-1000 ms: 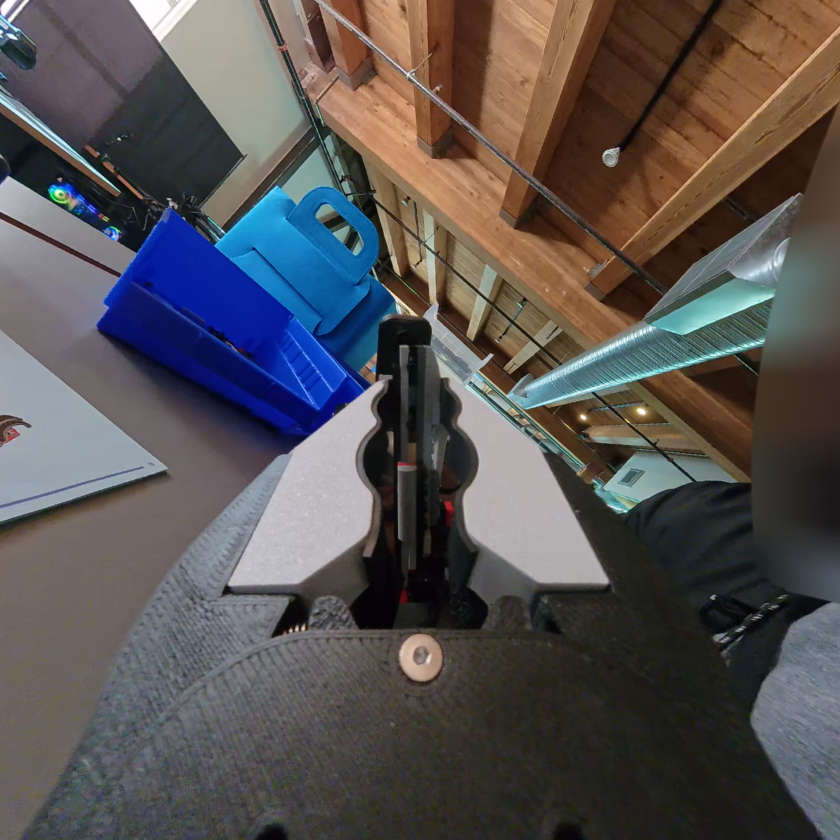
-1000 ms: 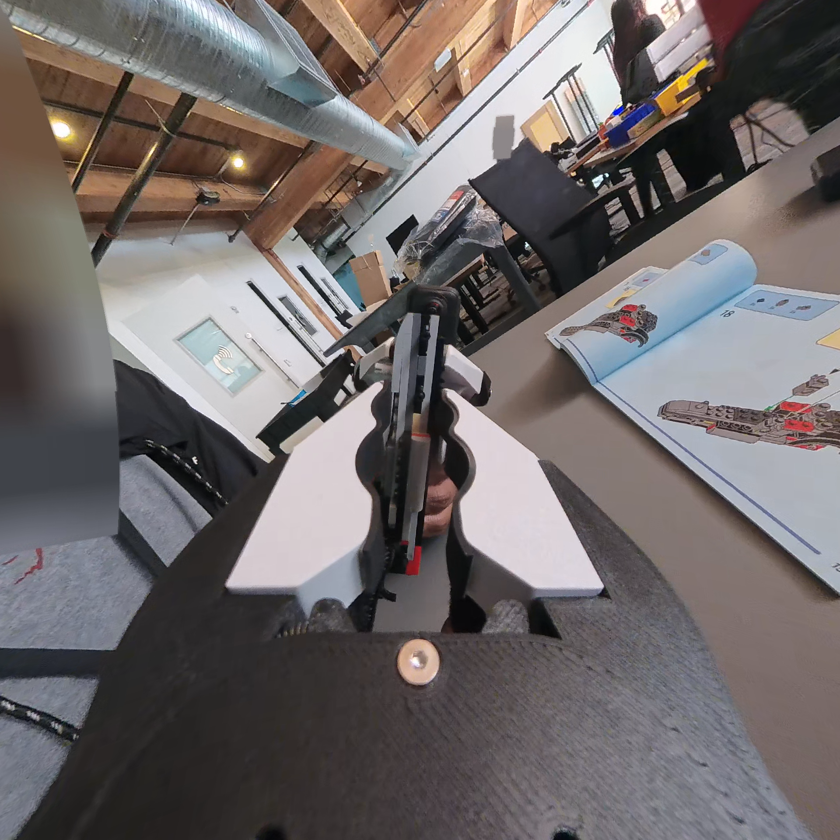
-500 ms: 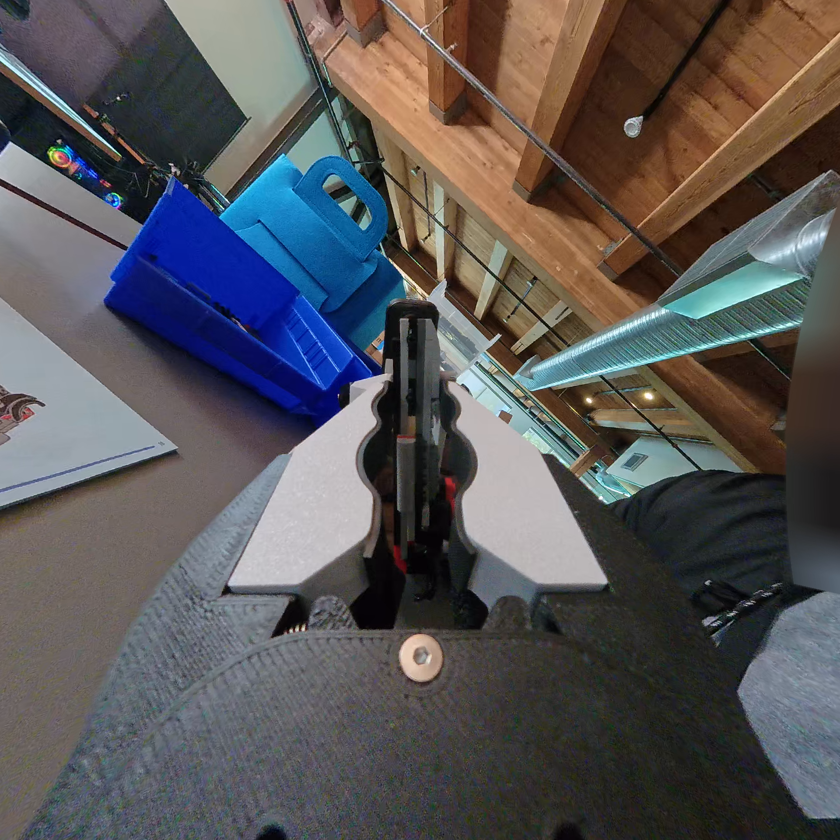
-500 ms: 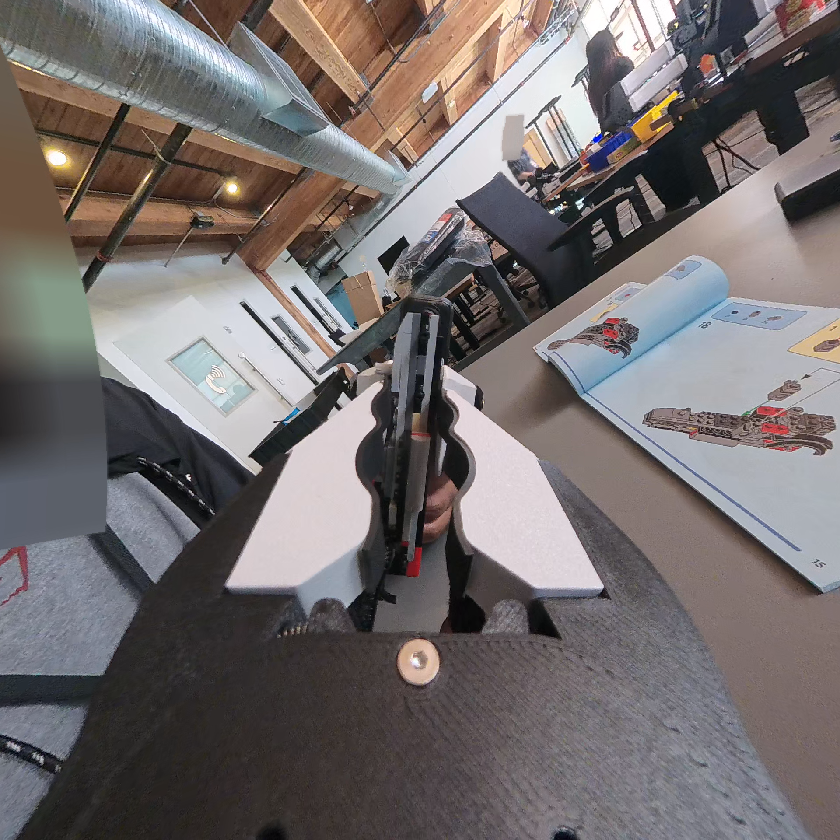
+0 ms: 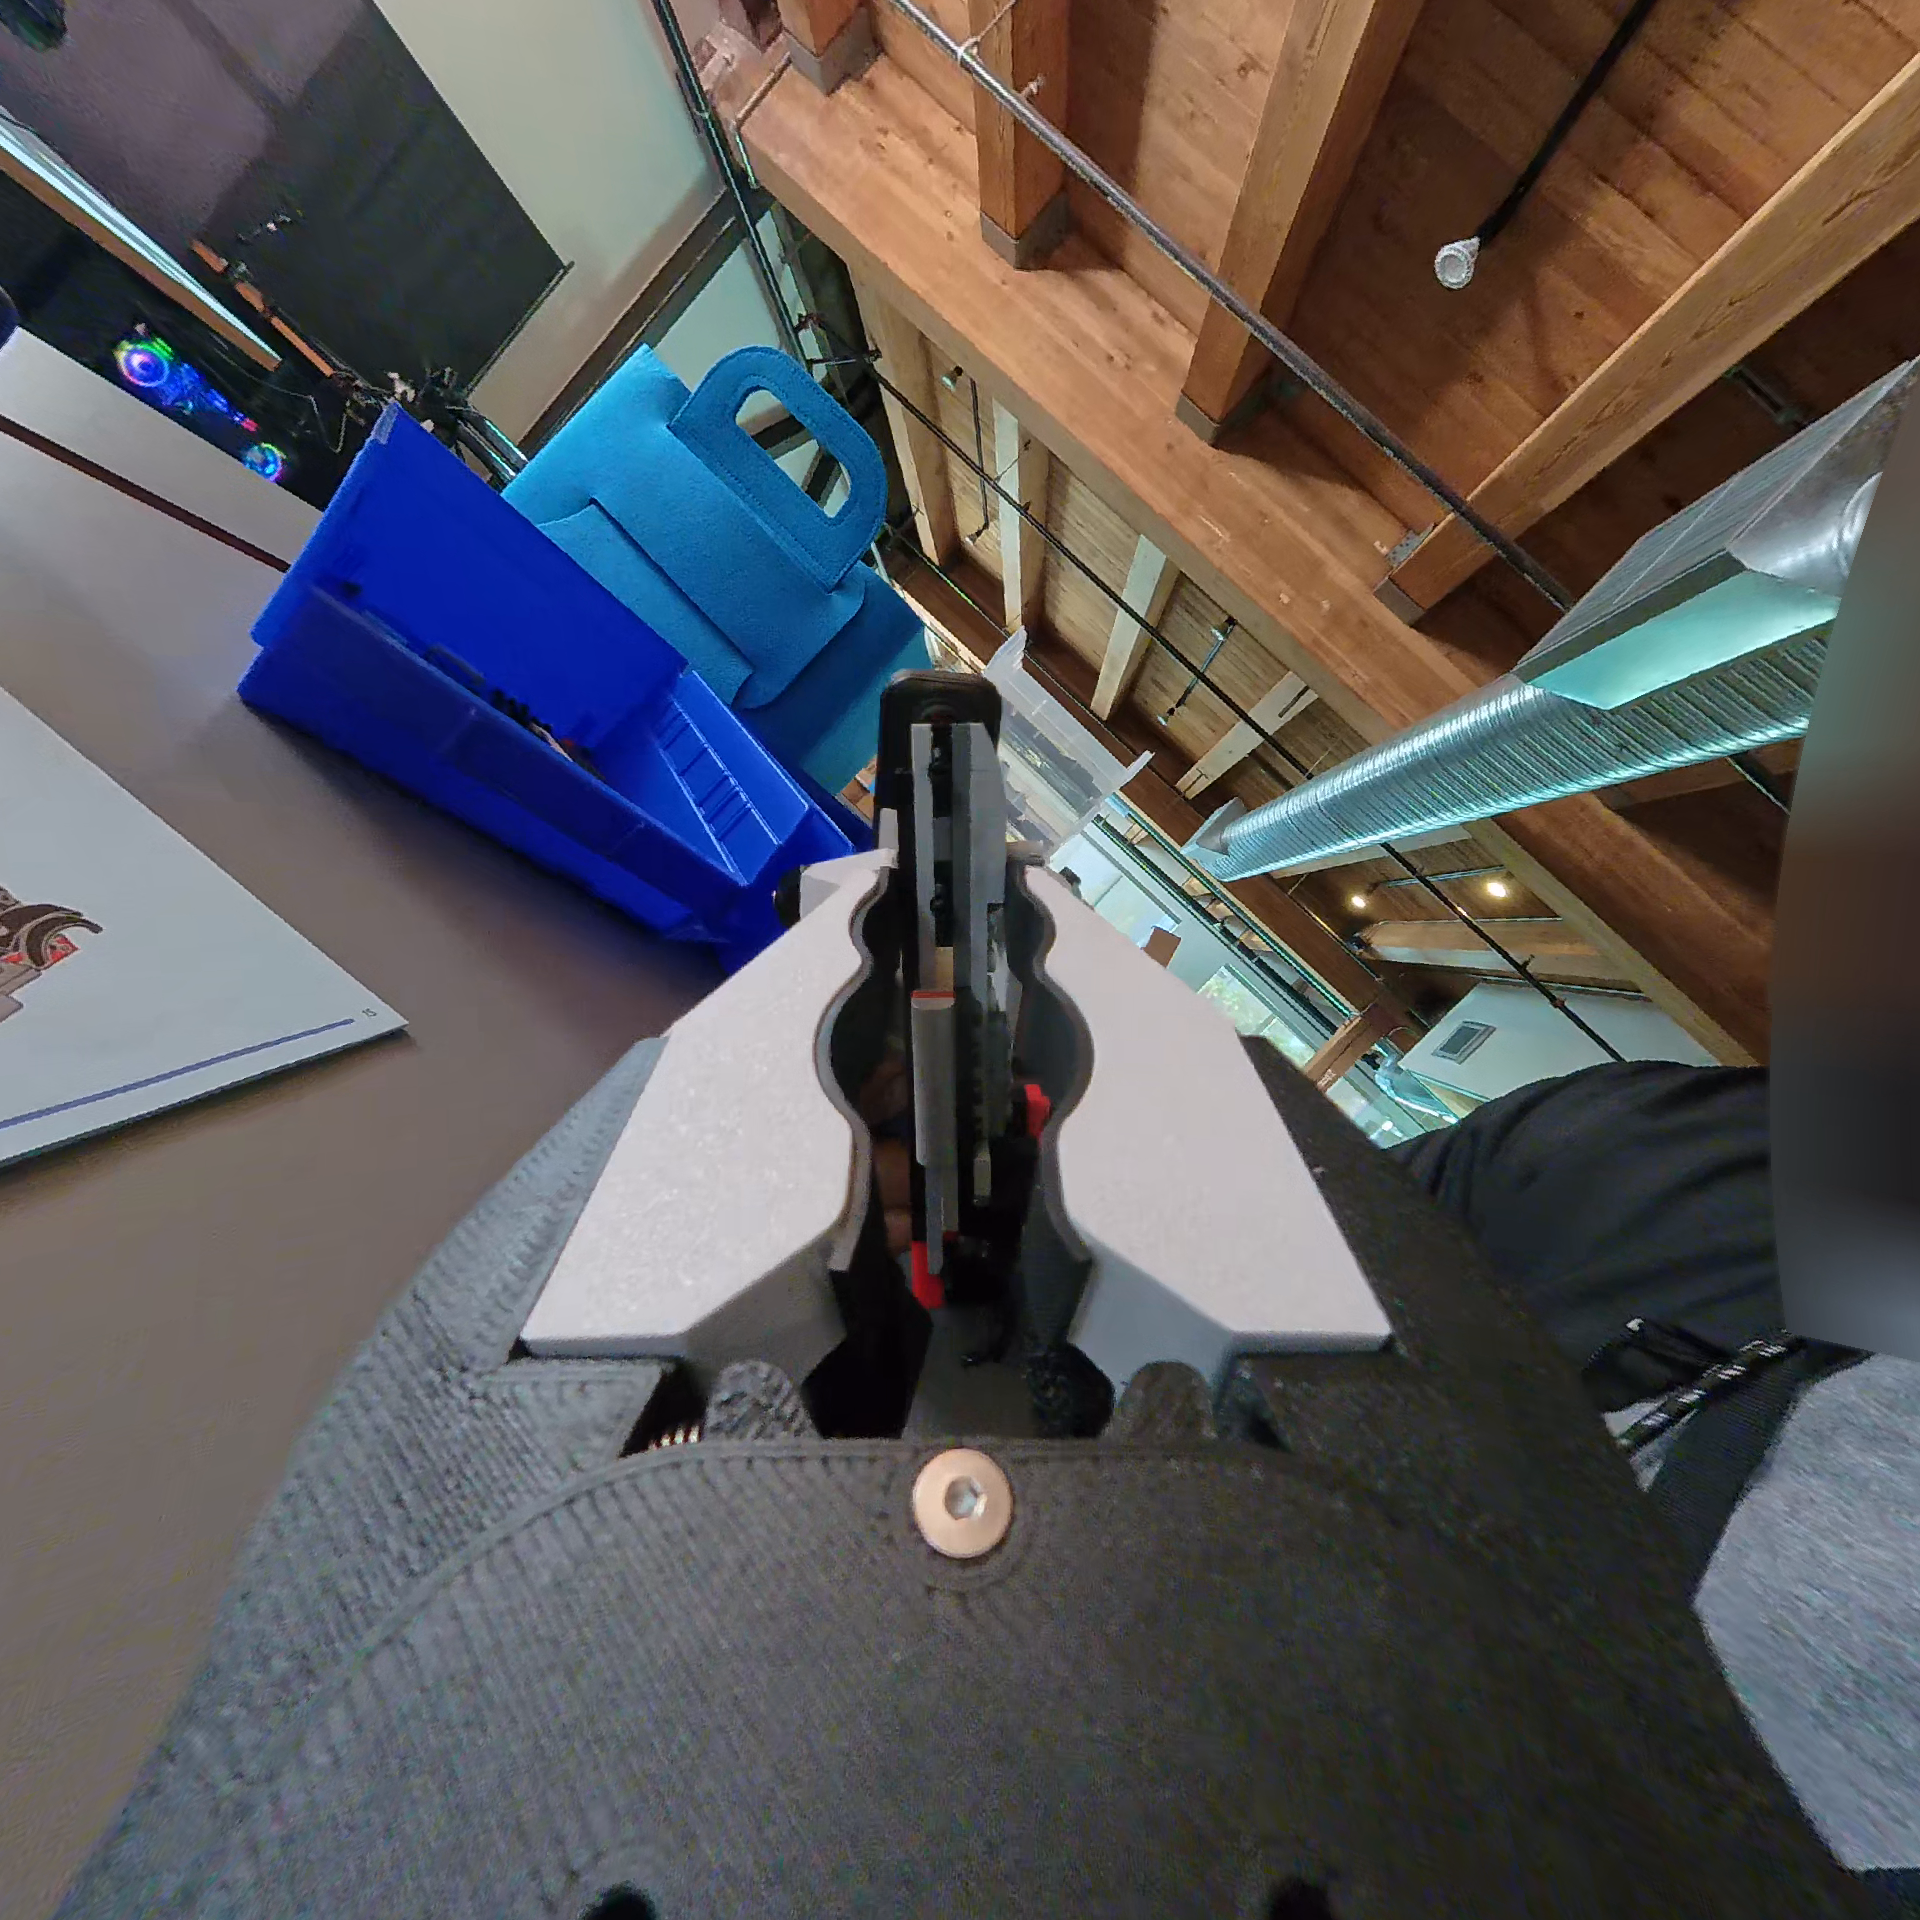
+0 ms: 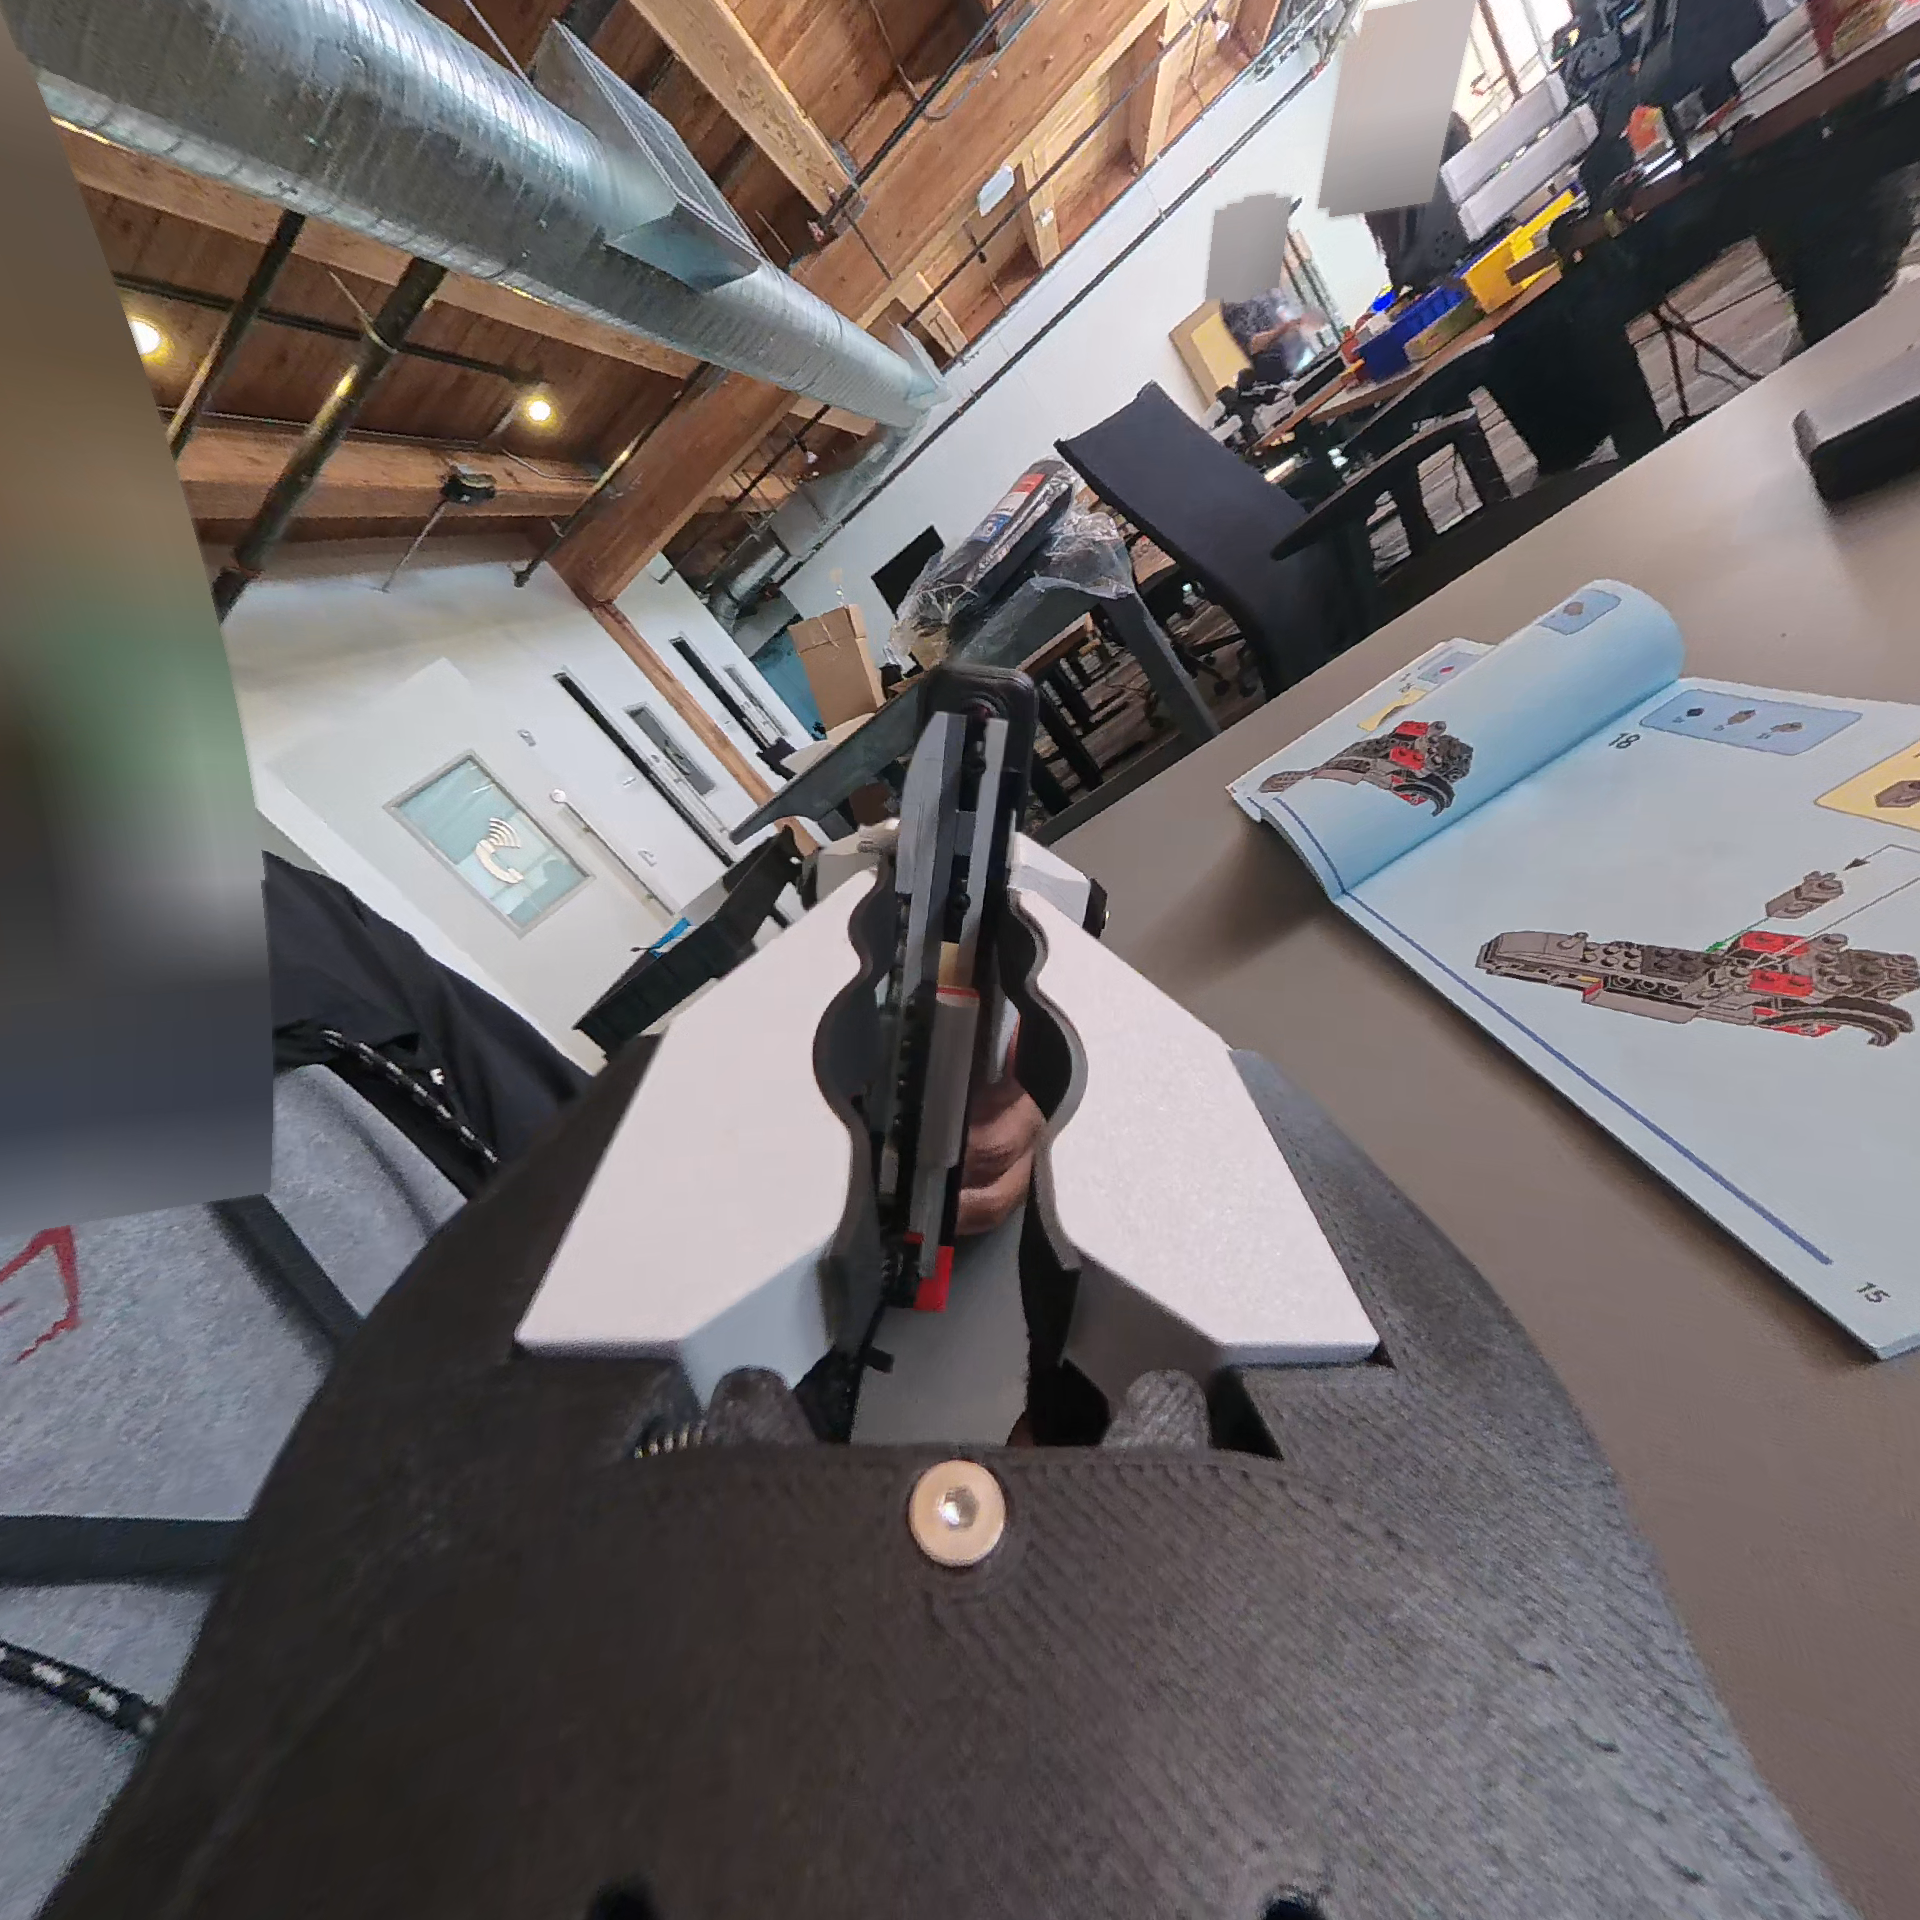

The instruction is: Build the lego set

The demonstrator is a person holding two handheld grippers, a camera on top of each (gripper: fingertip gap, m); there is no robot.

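Both wrist views were tilted steeply upward from a brown counter (image 5: 208, 1299) toward a timber ceiling. The left hand-held gripper (image 5: 951, 894) was clamped on a thin grey, black and red lego assembly (image 5: 940, 1039), held edge-on and raised above the counter; the right hand-held gripper (image 6: 951, 894) was clamped on the same lego assembly (image 6: 935, 1039) from the opposite side, so that the two faced each other. In the left view an open instruction booklet (image 5: 156, 987) lay flat on the counter at the left edge, and a dark blue plastic bin (image 5: 499, 675) stood beyond it with a lighter blue felt bag (image 5: 727, 520) just behind, touching or nearly touching. Overhead ran wooden beams (image 5: 1247, 208) and a ribbed silver duct (image 5: 1507, 769). In the right view the booklet (image 6: 1610, 883) lay open on the counter (image 6: 1558, 1455) to the right, one page curled upward, and a dark flat object (image 6: 1860, 447) rested at the far right edge. Beyond stood a black office chair (image 6: 1195, 520), further desks with coloured bins, white walls and a silver duct (image 6: 468, 166) under the beams. A person's grey and black clothing (image 6: 208, 1299) filled the lower left.
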